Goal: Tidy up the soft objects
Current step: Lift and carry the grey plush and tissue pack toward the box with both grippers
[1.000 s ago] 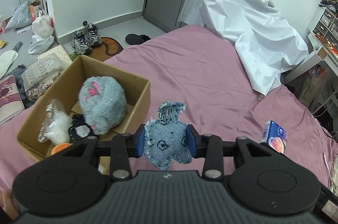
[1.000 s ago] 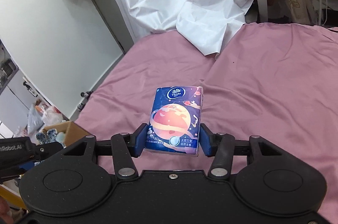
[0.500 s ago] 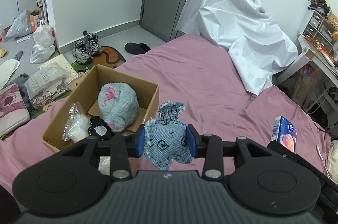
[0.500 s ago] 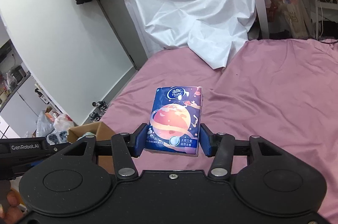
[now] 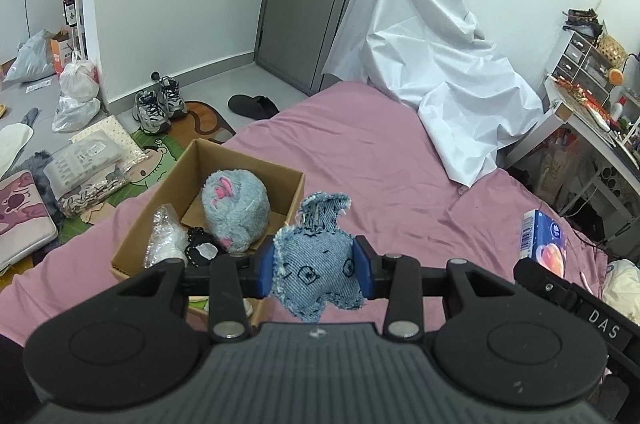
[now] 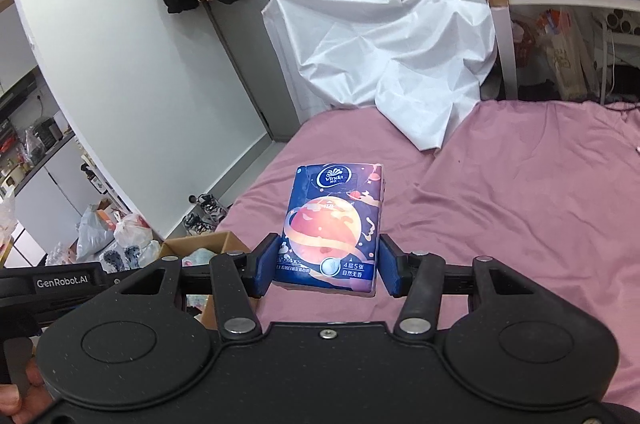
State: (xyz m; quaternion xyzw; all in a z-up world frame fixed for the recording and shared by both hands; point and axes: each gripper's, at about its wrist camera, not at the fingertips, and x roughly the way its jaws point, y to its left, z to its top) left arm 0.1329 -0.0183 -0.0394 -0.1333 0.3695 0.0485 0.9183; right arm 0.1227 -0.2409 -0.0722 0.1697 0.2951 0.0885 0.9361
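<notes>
pinching a denim toy [image 5: 318,266] in left gripper [image 5: 317,267], tissue pack [image 6: 332,230] in right gripper [image 6: 329,270], box contents [image 5: 234,210] seen only from left

In the left wrist view, the left gripper [image 5: 316,266] body is covering the near wall of the cardboard box [image 5: 168,190] and whatever is lying under it. The grey plush toy [image 5: 234,212] is hiding part of the box floor, and the crinkled clear packet [image 5: 162,238] is too blurred to identify. The tissue pack [image 5: 544,240] is showing only one narrow side there, with the right gripper's arm covering its lower end. In the right wrist view, the right gripper [image 6: 326,266] is hiding the tissue pack's [image 6: 334,220] lower edge. The box [image 6: 200,244] is appearing only as a corner, its contents too small to tell. A hand [image 6: 24,400] is being cut off at the lower left edge.
</notes>
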